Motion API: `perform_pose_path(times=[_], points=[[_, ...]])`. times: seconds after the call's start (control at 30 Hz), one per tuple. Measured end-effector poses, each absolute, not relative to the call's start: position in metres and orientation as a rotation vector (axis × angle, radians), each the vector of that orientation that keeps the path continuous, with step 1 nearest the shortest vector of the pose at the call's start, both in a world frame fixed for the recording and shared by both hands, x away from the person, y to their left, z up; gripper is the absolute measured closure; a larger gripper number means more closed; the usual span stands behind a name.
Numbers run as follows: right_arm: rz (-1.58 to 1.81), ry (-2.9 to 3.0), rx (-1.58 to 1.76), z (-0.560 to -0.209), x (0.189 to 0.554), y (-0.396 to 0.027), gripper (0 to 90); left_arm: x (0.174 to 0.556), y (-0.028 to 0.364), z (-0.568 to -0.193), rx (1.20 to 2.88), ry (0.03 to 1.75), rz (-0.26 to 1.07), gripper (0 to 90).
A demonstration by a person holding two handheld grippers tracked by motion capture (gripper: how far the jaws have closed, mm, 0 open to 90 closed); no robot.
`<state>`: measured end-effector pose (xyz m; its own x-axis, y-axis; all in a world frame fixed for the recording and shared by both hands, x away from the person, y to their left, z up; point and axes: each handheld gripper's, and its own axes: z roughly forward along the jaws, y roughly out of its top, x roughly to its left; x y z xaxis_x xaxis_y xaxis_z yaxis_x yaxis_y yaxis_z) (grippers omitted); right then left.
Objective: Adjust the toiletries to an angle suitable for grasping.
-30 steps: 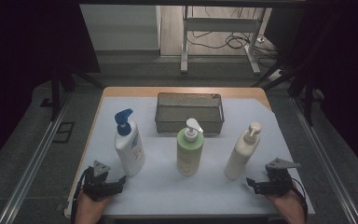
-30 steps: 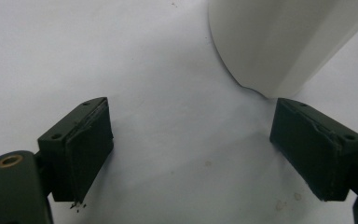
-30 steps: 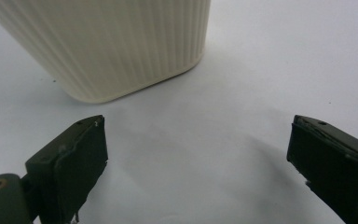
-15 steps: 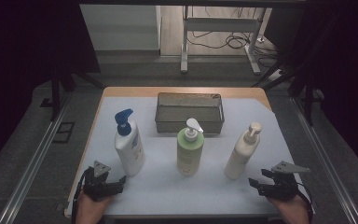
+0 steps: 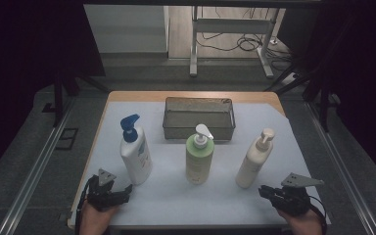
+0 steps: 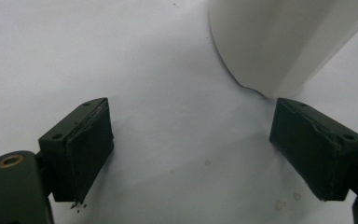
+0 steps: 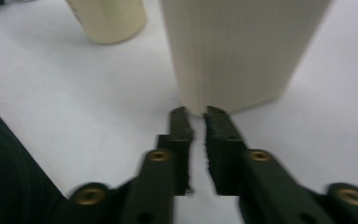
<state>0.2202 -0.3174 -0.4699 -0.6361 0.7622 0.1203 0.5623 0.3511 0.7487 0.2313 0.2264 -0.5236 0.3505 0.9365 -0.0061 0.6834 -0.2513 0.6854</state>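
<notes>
With the cream bottle [image 5: 254,161] standing on the worktop [image 5: 176,205] right of the green bottle [image 5: 199,159], the right tongs [image 7: 195,112], just closed empty at its base, should reopen before gripping; left tongs [image 6: 191,140] gape apart beside the white bottle [image 6: 279,42].

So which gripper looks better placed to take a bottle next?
Probably the left gripper: its jaws stand open beside the white bottle. The right gripper has just closed on nothing before the cream bottle.
</notes>
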Motion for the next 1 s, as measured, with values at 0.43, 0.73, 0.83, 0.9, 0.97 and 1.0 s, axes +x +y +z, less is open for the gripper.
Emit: perform_pose_path(times=[0.43, 0.73, 0.83, 0.9, 0.97, 1.0], points=[[1.160, 2.377, 1.097, -0.464, 0.228, -0.277, 89.5, 0.231, 0.226, -0.524, 2.021, 1.406, 0.550, 13.2], [1.144, 2.332, 1.101, -0.470, 0.234, -0.259, 89.7, 0.231, 0.226, -0.524, 2.021, 1.406, 0.550, 13.2], [1.130, 2.323, 1.105, -0.472, 0.235, -0.255, 89.7, 0.231, 0.226, -0.524, 2.021, 1.406, 0.550, 13.2], [1.120, 2.311, 1.116, -0.474, 0.237, -0.251, 89.7, 0.231, 0.226, -0.524, 2.021, 1.406, 0.550, 13.2], [1.108, 2.302, 1.125, -0.476, 0.240, -0.247, 89.7, 0.231, 0.226, -0.524, 2.021, 1.406, 0.550, 13.2], [1.100, 2.297, 1.132, -0.477, 0.240, -0.247, 89.7, 0.231, 0.226, -0.524, 2.021, 1.406, 0.550, 13.2]])
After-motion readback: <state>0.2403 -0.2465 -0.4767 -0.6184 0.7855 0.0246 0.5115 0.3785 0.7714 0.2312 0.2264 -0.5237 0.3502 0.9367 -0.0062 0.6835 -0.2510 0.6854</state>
